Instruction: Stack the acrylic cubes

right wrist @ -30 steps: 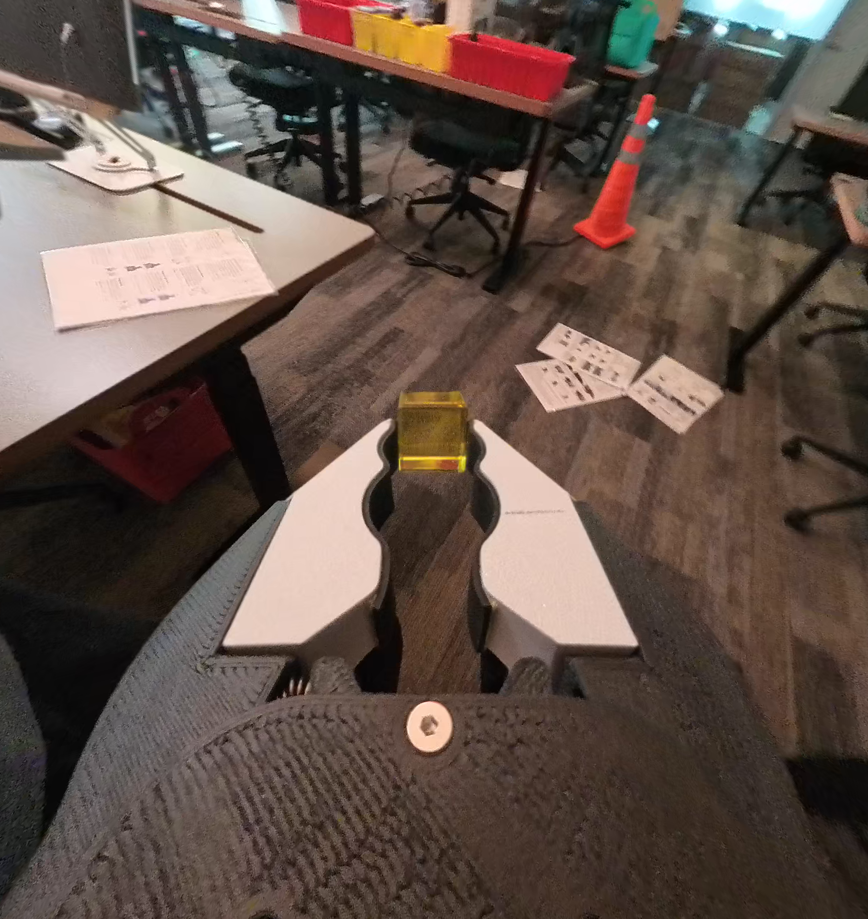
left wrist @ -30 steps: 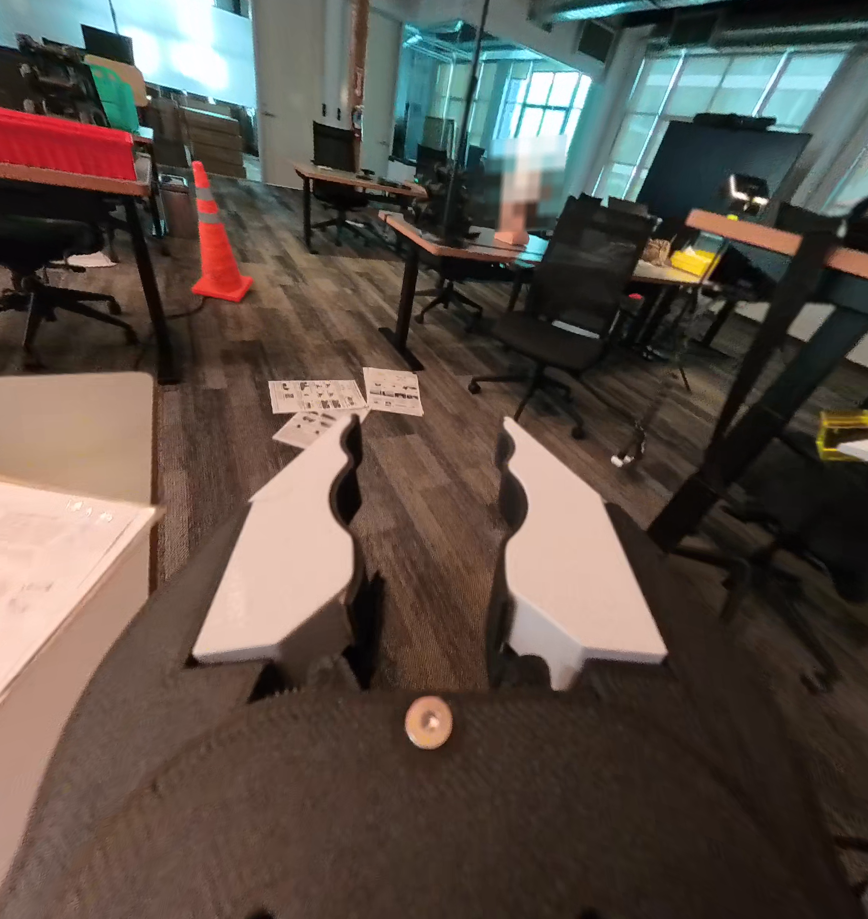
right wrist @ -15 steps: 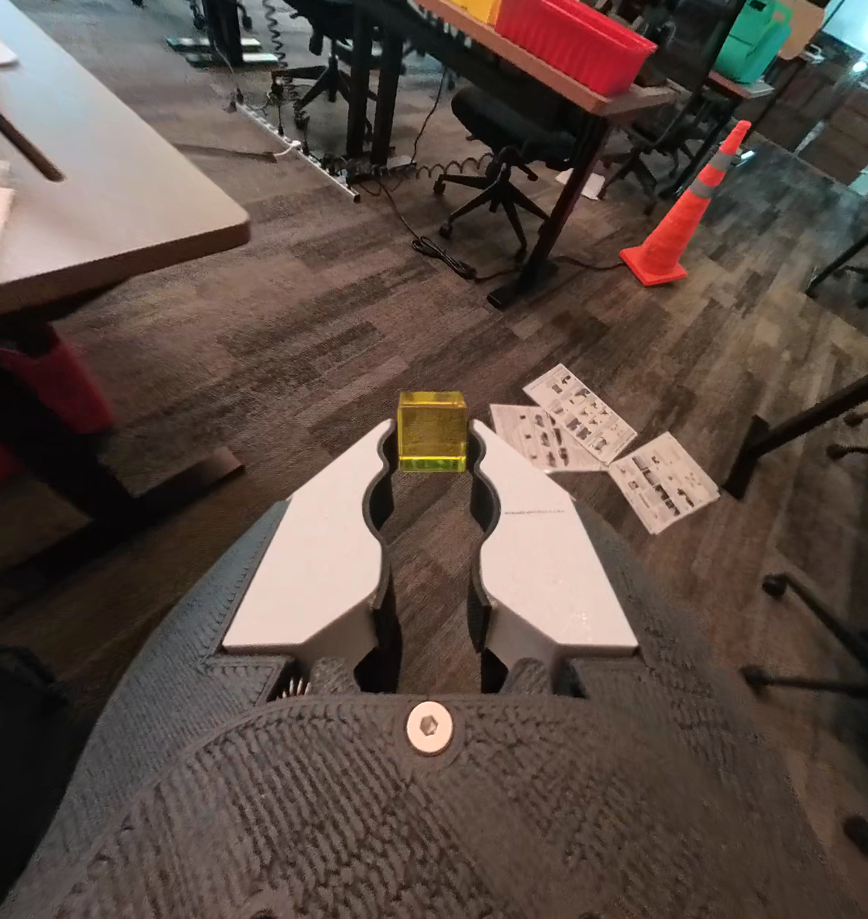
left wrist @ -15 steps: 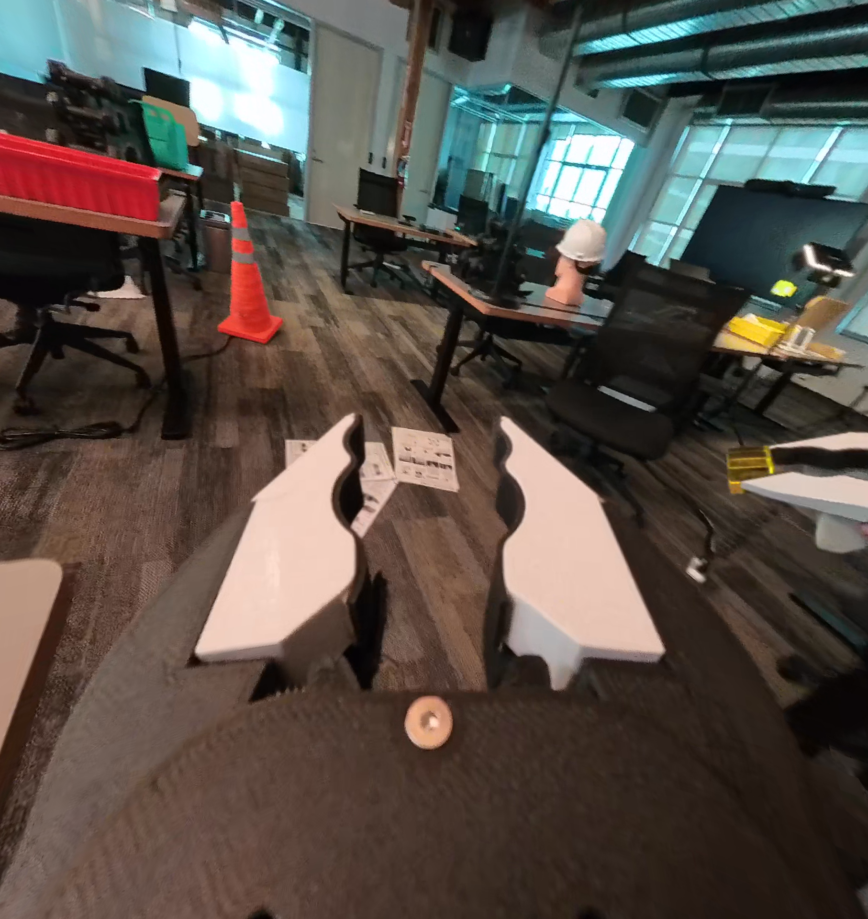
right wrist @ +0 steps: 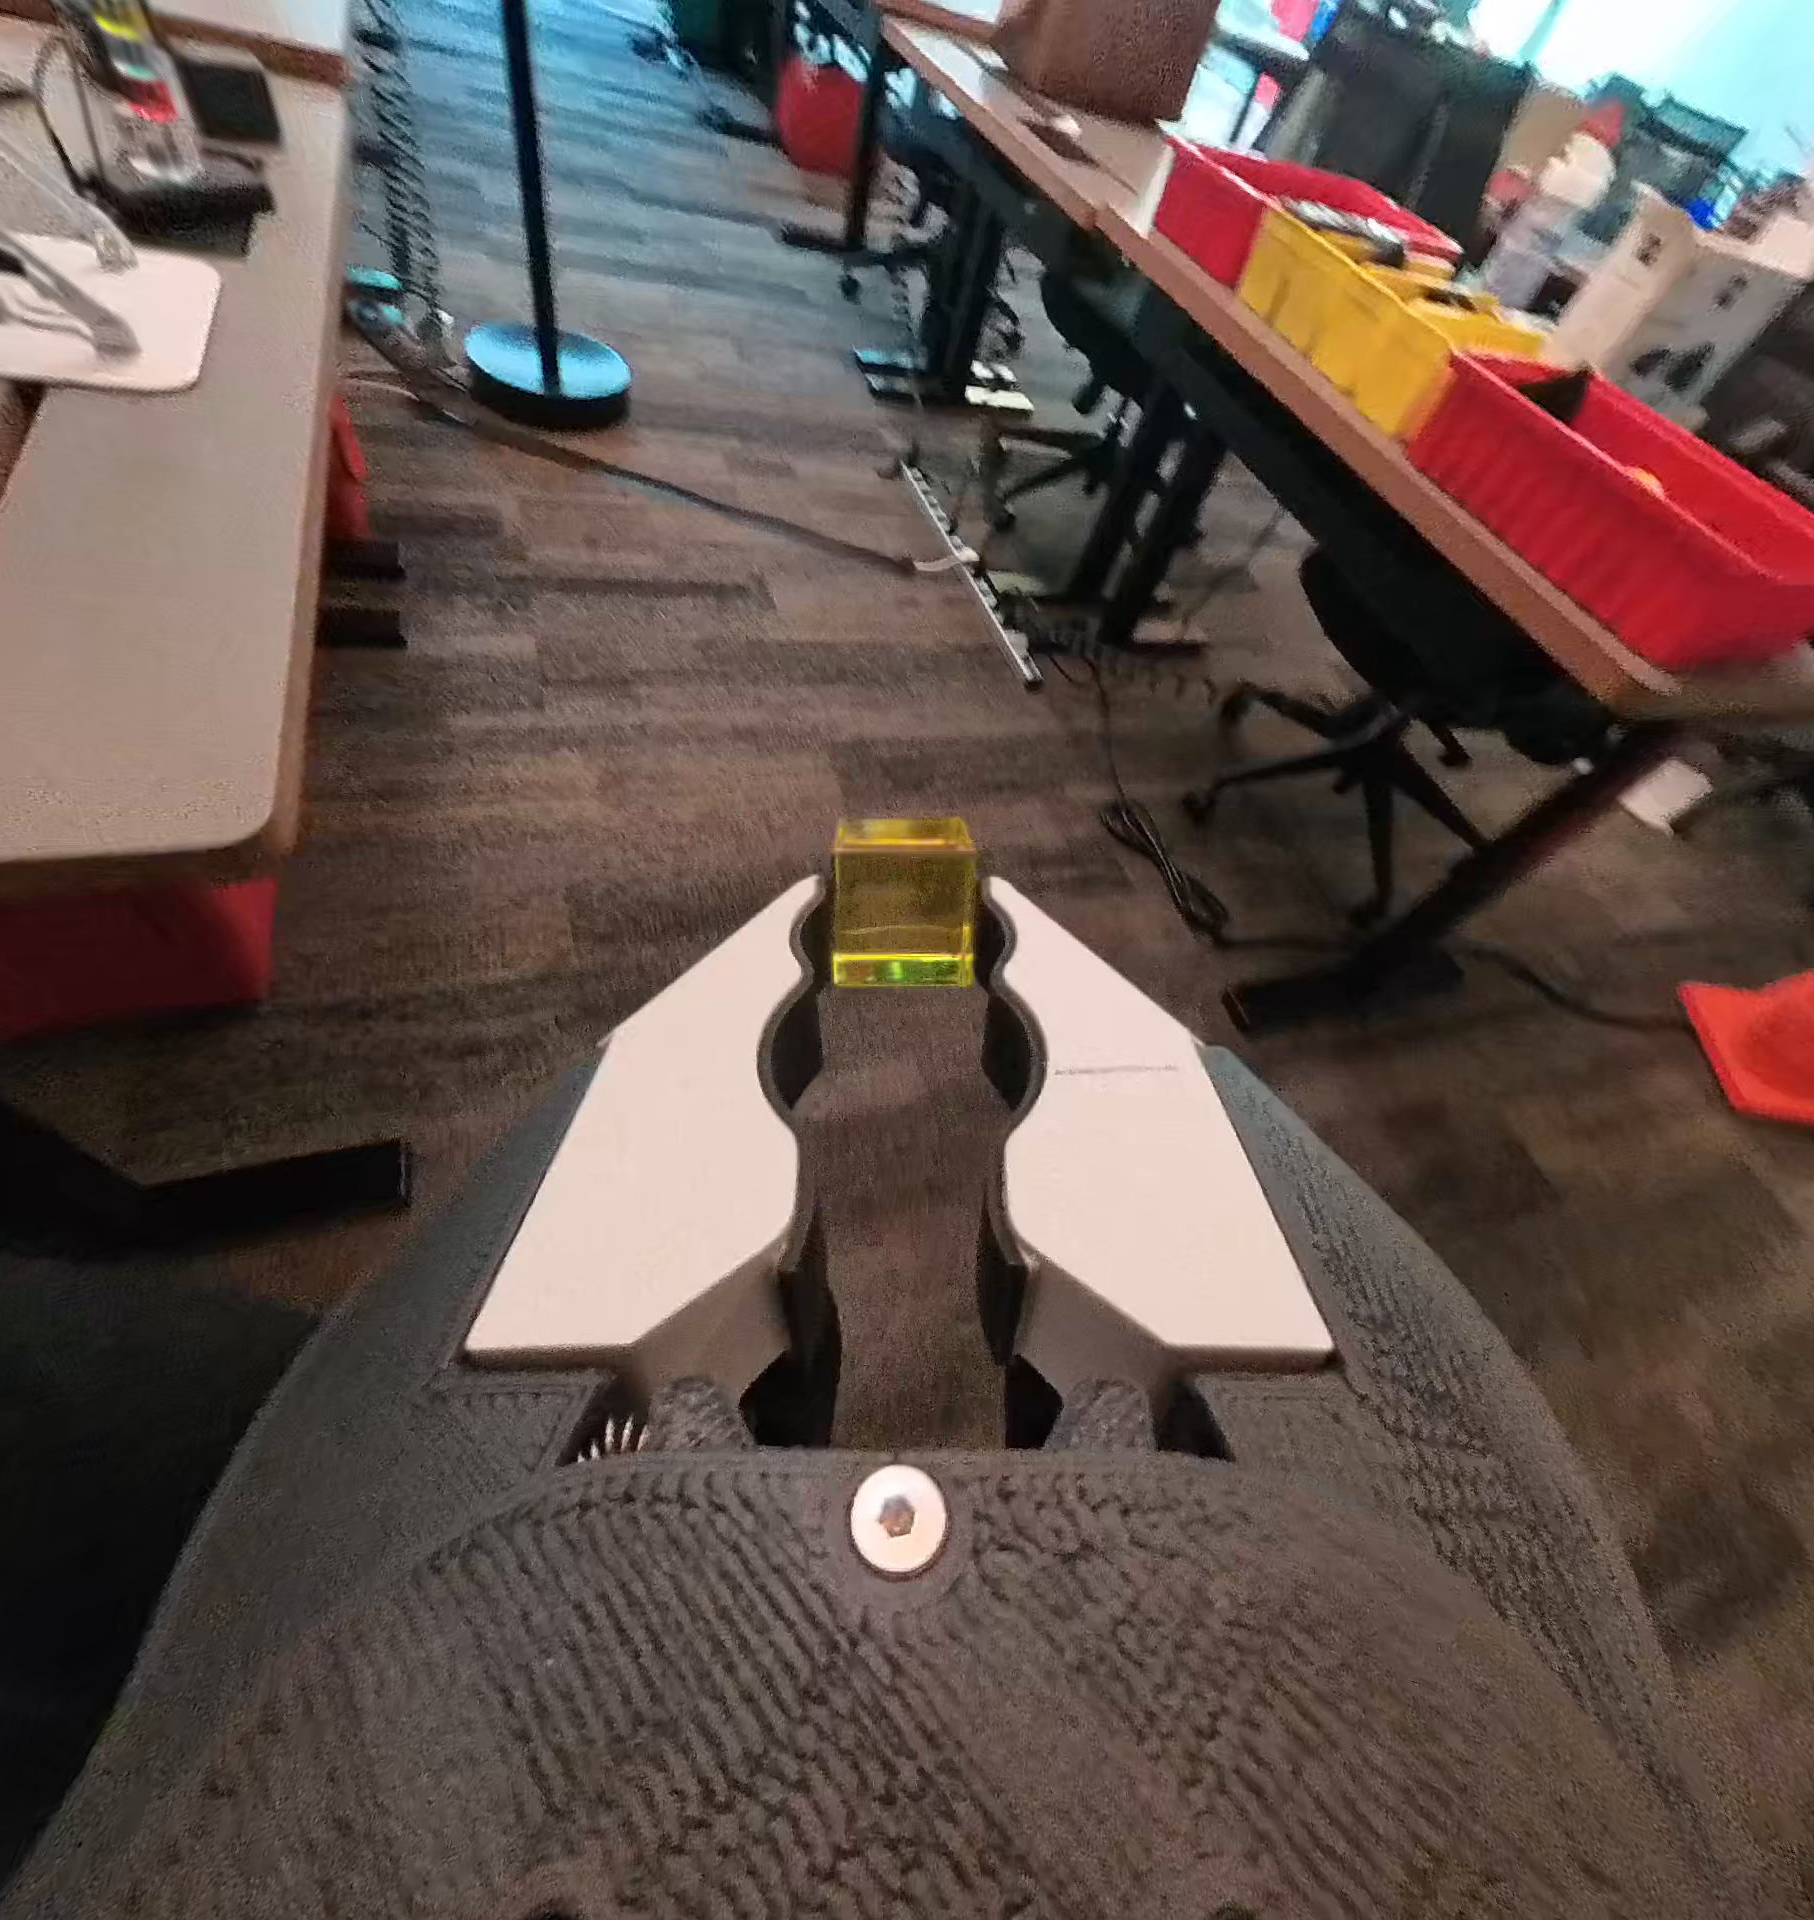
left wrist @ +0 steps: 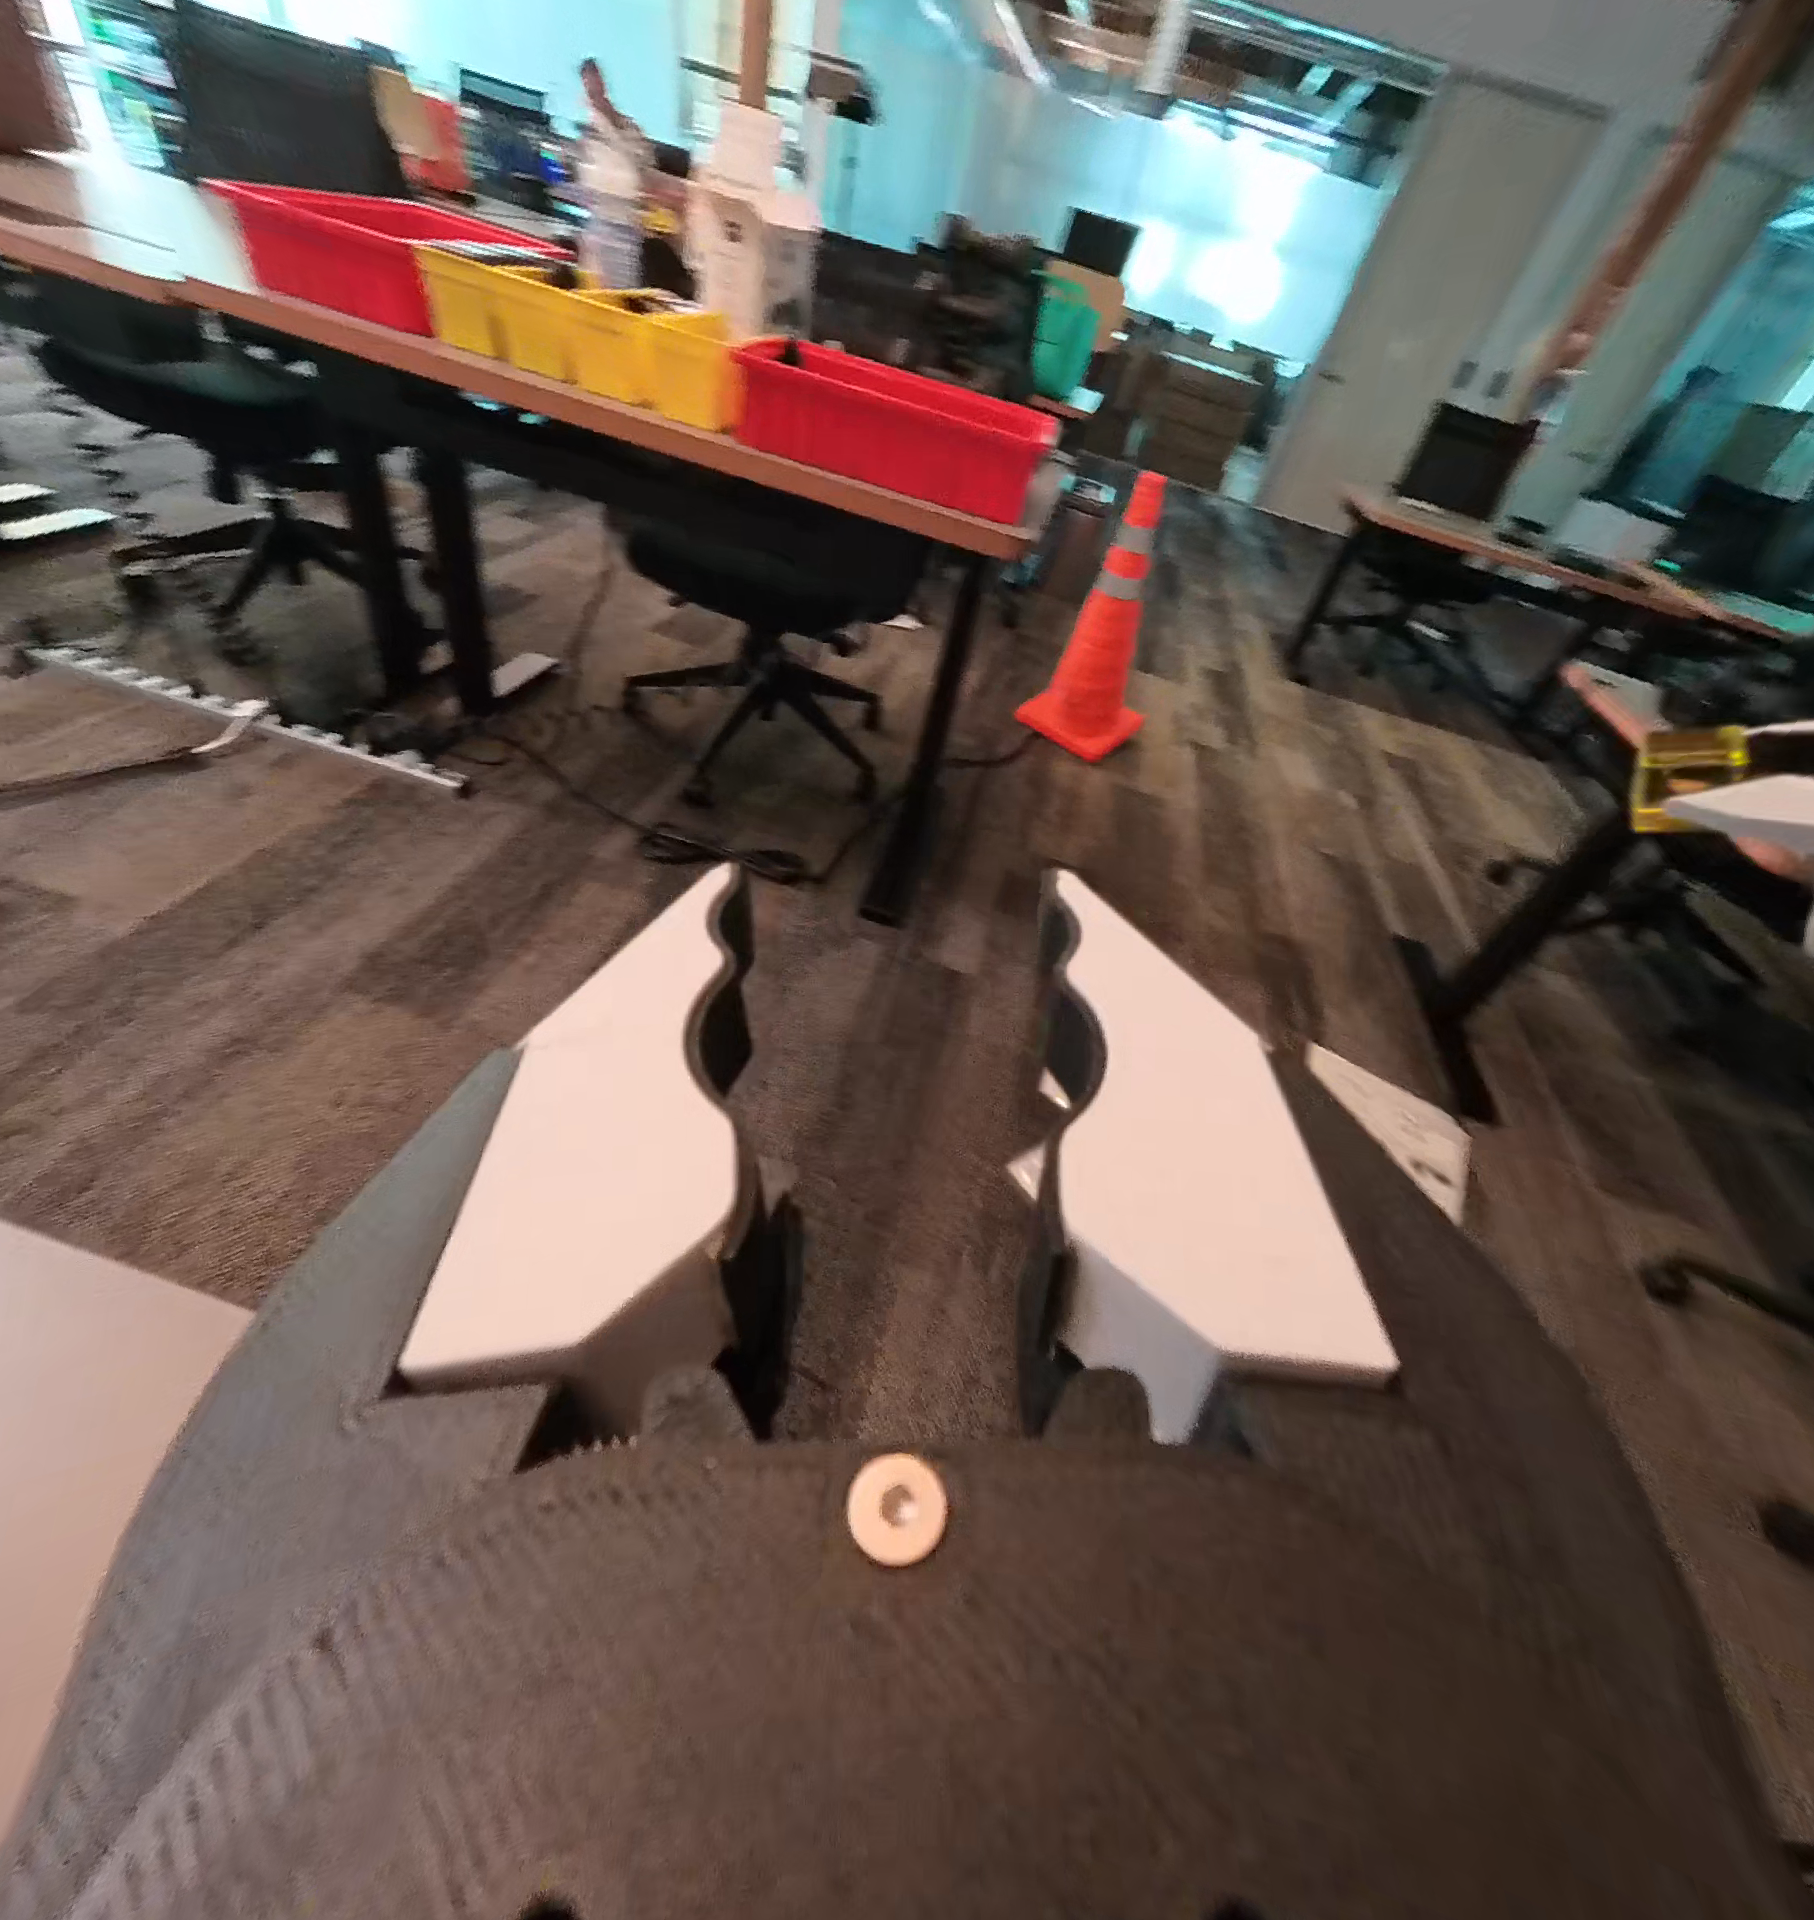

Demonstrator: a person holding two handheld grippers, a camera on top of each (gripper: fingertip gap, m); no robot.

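The right gripper (right wrist: pixel 904 883) is clamped on a translucent yellow cube (right wrist: pixel 903 902), its two pale fingertips pressing the cube's sides at the very tips, with much of the cube standing proud ahead of them. The left gripper (left wrist: pixel 892 883) has its jaws wide apart with only dark carpet (left wrist: pixel 882 1122) between them; off to its right the same cube (left wrist: pixel 1684 777) shows in the other tongs. Both are held in mid-air over the floor, well clear of the pale table (right wrist: pixel 124 623) to the right gripper's left. With so shallow a hold on smooth faces, a jolt or slackened squeeze could let the cube slip forward and drop to the carpet, perhaps rolling under the desk with red and yellow bins (right wrist: pixel 1402 343) ahead to the right.
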